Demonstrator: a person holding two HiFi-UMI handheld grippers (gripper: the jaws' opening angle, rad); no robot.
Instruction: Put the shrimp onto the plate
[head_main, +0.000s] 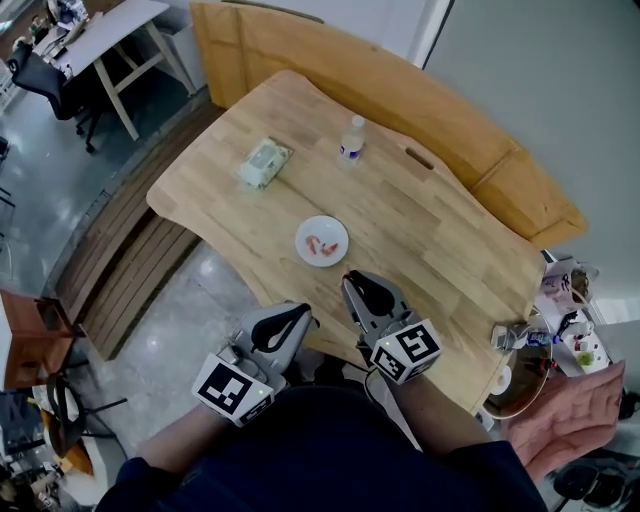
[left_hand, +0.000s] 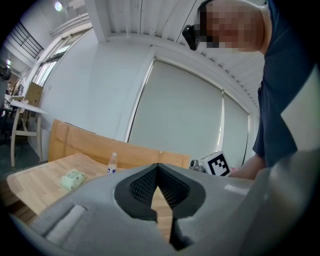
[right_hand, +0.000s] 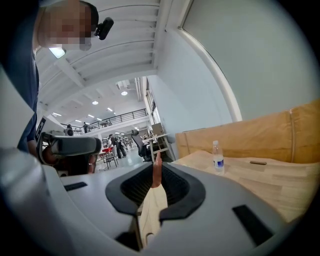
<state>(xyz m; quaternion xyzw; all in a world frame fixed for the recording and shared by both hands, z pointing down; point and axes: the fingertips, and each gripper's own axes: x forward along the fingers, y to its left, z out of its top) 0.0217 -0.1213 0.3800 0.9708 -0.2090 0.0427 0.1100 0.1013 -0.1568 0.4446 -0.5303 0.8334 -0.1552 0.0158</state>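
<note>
A small white plate (head_main: 307, 228) sits near the table's front edge with pink shrimp (head_main: 321, 245) lying on it. My right gripper (head_main: 352, 282) hovers just in front of the plate, over the table's near edge. In the right gripper view its jaws (right_hand: 156, 167) are shut on a thin pink shrimp (right_hand: 156, 174) that sticks up between the tips. My left gripper (head_main: 303, 318) hangs beside it, off the table's edge, left of the plate. Its jaws (left_hand: 159, 167) meet at the tips with nothing between them.
A green-and-white packet (head_main: 264, 163) and a small water bottle (head_main: 351, 138) stand at the far side of the wooden table (head_main: 430, 230). Cluttered small items (head_main: 560, 320) lie past the right end, near a person's hand (head_main: 570, 410). A wooden panel (head_main: 300, 50) leans behind.
</note>
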